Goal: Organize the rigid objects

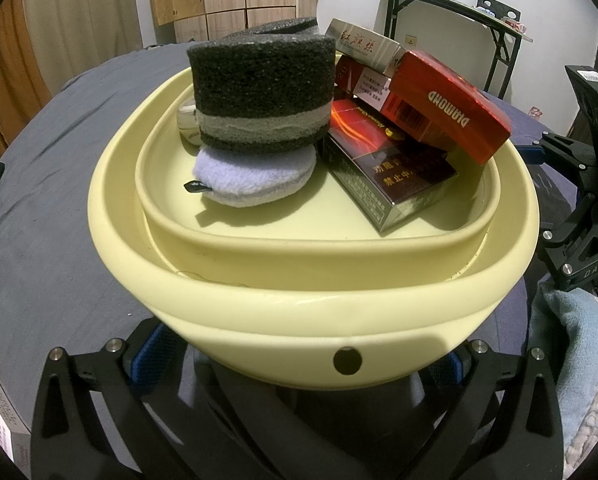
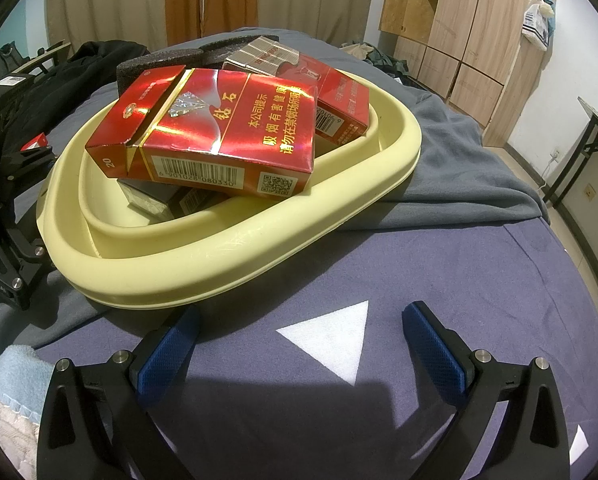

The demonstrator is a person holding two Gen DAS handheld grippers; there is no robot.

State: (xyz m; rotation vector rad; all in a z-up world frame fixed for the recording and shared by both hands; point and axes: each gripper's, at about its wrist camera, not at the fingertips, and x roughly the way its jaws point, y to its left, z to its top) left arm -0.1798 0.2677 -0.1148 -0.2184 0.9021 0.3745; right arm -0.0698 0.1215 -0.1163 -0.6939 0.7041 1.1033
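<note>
Blue pads of the right gripper fill the foreground, spread wide with nothing between them, only the purple-blue bedcover and its white triangle below. Up at eleven o'clock sits the yellow tray, its rim just beyond the left pad. On top of the pile, the red Diamond pack lies nearly flat, long axis running nine to three, barcode side facing the tool.

Over to the left gripper: its pads bracket the tray's near wall at either side, but whether they press it cannot be told. Inside, at twelve o'clock, the dark foam block rests on a pale fleece pad, with cigarette packs stacked at one o'clock.

By position, the right gripper looks nearer the packs and free to take one.
</note>
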